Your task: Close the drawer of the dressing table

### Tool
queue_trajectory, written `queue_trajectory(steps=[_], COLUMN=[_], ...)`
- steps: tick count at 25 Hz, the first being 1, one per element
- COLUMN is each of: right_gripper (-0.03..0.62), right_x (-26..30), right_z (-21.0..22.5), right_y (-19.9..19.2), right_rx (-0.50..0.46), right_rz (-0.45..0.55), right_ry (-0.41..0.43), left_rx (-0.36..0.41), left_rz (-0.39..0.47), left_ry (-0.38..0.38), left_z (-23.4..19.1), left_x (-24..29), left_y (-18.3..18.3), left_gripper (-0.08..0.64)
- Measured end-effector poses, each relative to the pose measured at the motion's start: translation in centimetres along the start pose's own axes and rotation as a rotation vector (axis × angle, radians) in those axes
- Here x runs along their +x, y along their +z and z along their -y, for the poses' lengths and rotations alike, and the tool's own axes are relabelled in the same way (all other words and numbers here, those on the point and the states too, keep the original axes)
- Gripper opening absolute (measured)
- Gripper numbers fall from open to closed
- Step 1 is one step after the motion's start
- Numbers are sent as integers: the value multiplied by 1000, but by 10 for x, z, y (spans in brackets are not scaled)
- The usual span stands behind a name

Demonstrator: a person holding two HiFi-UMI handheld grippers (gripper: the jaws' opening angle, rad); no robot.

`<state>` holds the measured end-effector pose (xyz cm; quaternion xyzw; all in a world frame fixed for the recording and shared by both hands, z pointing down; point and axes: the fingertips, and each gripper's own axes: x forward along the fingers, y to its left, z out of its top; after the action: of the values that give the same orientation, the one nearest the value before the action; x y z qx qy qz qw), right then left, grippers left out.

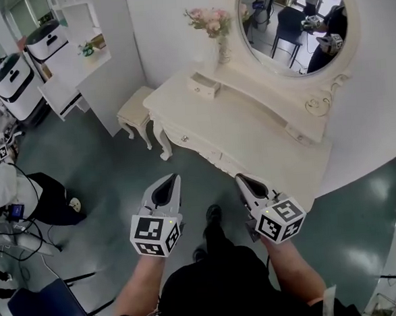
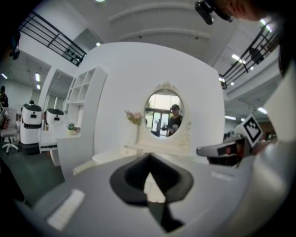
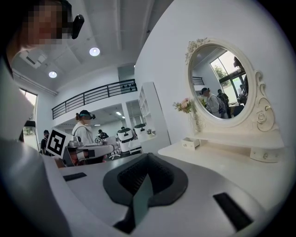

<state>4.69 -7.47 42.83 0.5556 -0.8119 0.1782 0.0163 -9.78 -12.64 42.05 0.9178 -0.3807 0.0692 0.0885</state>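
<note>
The cream dressing table (image 1: 250, 126) with an oval mirror (image 1: 295, 20) stands ahead of me. A small drawer (image 1: 204, 86) at the left end of its raised shelf is pulled out; it shows in the right gripper view as the small drawer (image 3: 191, 143). My left gripper (image 1: 174, 180) and right gripper (image 1: 241, 180) hang side by side short of the table's front edge, both shut and empty. In the left gripper view the left gripper (image 2: 149, 158) points at the table and mirror. The right gripper (image 3: 147, 156) looks along the tabletop.
A vase of pink flowers (image 1: 212, 26) stands beside the open drawer. A cream stool (image 1: 135, 111) sits left of the table, with a white shelf unit (image 1: 76, 54) and white machines (image 1: 16, 79) beyond. A seated person (image 1: 11, 194) and a blue chair (image 1: 46, 310) are at left.
</note>
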Motion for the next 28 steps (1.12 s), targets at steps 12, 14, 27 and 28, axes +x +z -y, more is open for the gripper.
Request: queue_trajectory(steps=[12,14,27,28], right_gripper=[-5,-5,-5,-5], right_x=[83,98,162,164], right_z=[81,96,179,182], right_y=[9,15,45,47], right_rx=[47,50,97,95], right_rz=[-53,-56,-57,-58], right_ry=[-23,-24,-19,-15], left_rx=[-17,-16,3,3], left_rz=[-63,-74,-133,-134], left_ry=[-13,-18,-57,-59], left_z=[-45,-51,-69,-69], left_x=[109,131,242,246], left_y=[-3,-2,14,15], left_gripper=[9,9,9,9])
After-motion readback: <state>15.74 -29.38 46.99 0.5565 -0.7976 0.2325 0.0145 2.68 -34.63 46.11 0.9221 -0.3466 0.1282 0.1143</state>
